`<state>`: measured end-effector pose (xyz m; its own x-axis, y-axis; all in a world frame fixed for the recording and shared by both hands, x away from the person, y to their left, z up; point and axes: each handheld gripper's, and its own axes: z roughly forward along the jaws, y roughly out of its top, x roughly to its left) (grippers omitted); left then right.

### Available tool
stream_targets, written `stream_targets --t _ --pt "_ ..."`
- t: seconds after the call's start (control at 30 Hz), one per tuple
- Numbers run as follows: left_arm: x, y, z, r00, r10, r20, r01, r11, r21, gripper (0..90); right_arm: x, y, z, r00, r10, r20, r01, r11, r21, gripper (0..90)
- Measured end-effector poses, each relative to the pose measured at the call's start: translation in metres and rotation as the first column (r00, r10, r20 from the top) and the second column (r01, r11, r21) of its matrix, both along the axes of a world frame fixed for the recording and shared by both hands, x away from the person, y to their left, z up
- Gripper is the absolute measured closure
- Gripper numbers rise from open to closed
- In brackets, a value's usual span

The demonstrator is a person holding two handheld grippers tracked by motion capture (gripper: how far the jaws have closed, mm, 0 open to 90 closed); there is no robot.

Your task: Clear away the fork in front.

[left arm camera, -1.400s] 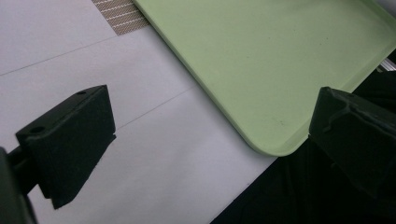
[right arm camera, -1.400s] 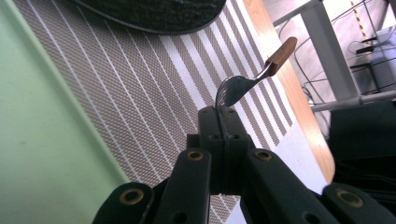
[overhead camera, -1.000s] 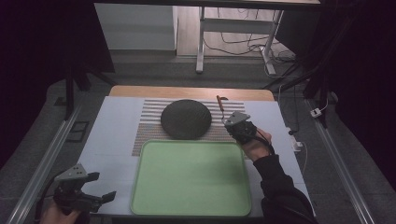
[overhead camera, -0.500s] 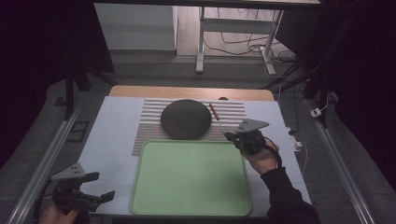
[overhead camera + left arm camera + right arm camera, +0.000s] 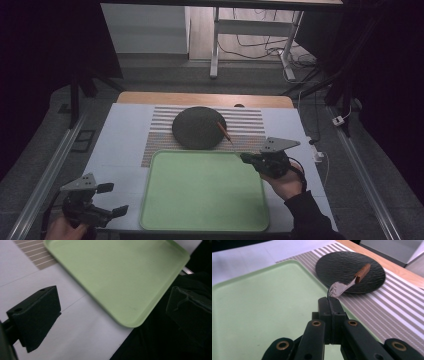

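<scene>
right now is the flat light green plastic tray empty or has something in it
Empty: the flat light green plastic tray has a bare surface in all views; the wooden-handled metal fork is held above the table by the right gripper.

Looks like a lab or test room w/ a staged table setup: white sheet [image 5: 120, 135] over the table, metal rails [image 5: 45, 175] along both sides, loose cables [image 5: 260, 50] on the floor behind, metal desk legs [image 5: 215, 45], dark surroundings, probably curtains.
</scene>
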<state>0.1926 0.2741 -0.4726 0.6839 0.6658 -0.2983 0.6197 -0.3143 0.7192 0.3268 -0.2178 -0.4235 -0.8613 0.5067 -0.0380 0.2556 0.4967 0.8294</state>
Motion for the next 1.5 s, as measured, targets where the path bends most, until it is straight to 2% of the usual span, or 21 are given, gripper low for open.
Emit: stream_targets --t 0.23,0.3,0.43,0.77,0.93,0.97,1.13,1.17,1.2,1.23,1.33,1.43,1.5 --pt "0.013 -0.021 -0.002 0.9959 -0.090 0.014 0.089 0.9958 0.021 0.0 -0.013 -0.003 -0.004 0.9987 0.041 -0.029 -0.040 0.999 0.019 90.0" --pt "0.017 -0.029 -0.003 0.9923 -0.123 0.001 0.123 0.9923 0.012 0.0 -0.016 -0.003 -0.006 0.9977 0.059 -0.032 -0.058 0.998 0.025 90.0" --pt "0.025 -0.045 -0.004 0.9835 -0.181 0.004 0.181 0.9833 0.017 0.0 -0.023 -0.004 -0.007 0.9964 0.074 -0.041 -0.073 0.997 0.030 90.0" --pt "0.051 -0.075 0.003 0.9667 -0.254 0.028 0.252 0.9660 0.056 0.0 -0.038 -0.002 -0.007 0.9872 0.147 -0.061 -0.144 0.988 0.061 90.0" --pt "0.067 -0.091 0.010 0.9569 -0.287 0.047 0.282 0.9556 0.085 0.0 -0.045 0.000 -0.007 0.9745 0.206 -0.089 -0.196 0.975 0.107 90.0" --pt "0.070 -0.095 0.012 0.9544 -0.294 0.050 0.290 0.9532 0.087 0.0 -0.045 0.000 -0.007 0.9745 0.206 -0.089 -0.196 0.975 0.107 90.0" --pt "0.085 -0.111 0.017 0.9443 -0.322 0.069 0.312 0.9418 0.126 0.0 -0.048 0.004 -0.008 0.9602 0.258 -0.107 -0.245 0.962 0.123 90.0" --pt "0.088 -0.114 0.018 0.9421 -0.328 0.069 0.317 0.9385 0.137 0.0 -0.049 0.006 -0.009 0.9531 0.281 -0.112 -0.267 0.956 0.125 90.0" --pt "0.090 -0.117 0.018 0.9400 -0.334 0.069 0.322 0.9356 0.145 0.0 -0.049 0.006 -0.009 0.9531 0.281 -0.112 -0.267 0.956 0.125 90.0" --pt "0.093 -0.120 0.018 0.9374 -0.341 0.072 0.327 0.9322 0.155 0.0 -0.050 0.008 -0.009 0.9487 0.295 -0.113 -0.281 0.951 0.128 90.0" --pt "0.100 -0.127 0.019 0.9261 -0.368 0.082 0.350 0.9195 0.180 0.0 -0.052 0.012 -0.010 0.9332 0.339 -0.119 -0.324 0.937 0.133 90.0" --pt "0.107 -0.133 0.019 0.9051 -0.417 0.082 0.397 0.8977 0.192 0.0 -0.053 0.016 -0.010 0.9153 0.383 -0.124 -0.367 0.920 0.135 90.0" --pt "0.110 -0.138 0.019 0.8877 -0.453 0.080 0.430 0.8787 0.207 0.0 -0.054 0.018 -0.011 0.9038 0.408 -0.127 -0.392 0.910 0.134 90.0"
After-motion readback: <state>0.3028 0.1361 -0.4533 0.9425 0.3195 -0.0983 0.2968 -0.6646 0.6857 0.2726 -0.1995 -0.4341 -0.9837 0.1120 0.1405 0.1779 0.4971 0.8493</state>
